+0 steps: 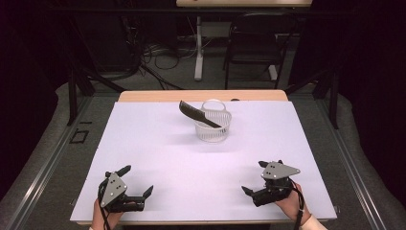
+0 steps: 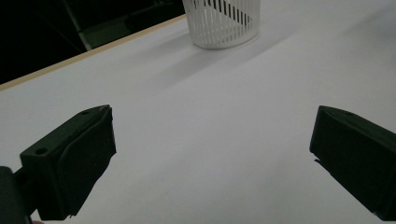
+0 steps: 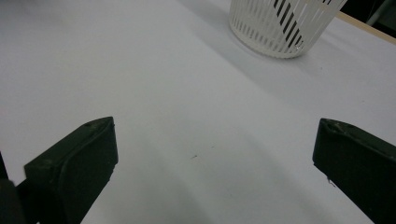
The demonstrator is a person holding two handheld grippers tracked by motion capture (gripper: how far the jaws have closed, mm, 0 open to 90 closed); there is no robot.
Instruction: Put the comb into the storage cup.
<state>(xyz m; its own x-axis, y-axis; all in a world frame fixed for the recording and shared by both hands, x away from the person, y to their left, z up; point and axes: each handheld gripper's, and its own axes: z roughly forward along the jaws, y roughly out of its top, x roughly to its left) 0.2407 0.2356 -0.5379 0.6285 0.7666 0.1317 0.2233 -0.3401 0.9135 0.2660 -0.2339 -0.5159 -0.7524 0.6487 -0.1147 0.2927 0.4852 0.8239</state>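
A white slatted basket (image 1: 213, 125) stands upright on the white counter (image 1: 158, 158), toward its far edge and about midway across. A dark comb (image 1: 198, 114) lies slanted in the basket: its lower end is down inside against the right side of the basket's wall, while its upper end sticks out over the basket's left rim, up and away to the left.

Both tongs rest well apart from the basket, on the near side of it, close to the counter's near edge. The left tongs (image 1: 139, 181) sit to the near left of the basket, held in a hand (image 1: 103, 216), their jaws spread wide with nothing between them. The right tongs (image 1: 254, 178) sit to the near right of the basket, held in the other hand (image 1: 289, 203), jaws likewise wide apart and gripping nothing.

In the left gripper view the basket (image 2: 222, 21) stands far ahead; in the right gripper view the basket (image 3: 280, 25) shows dark comb through its slats.
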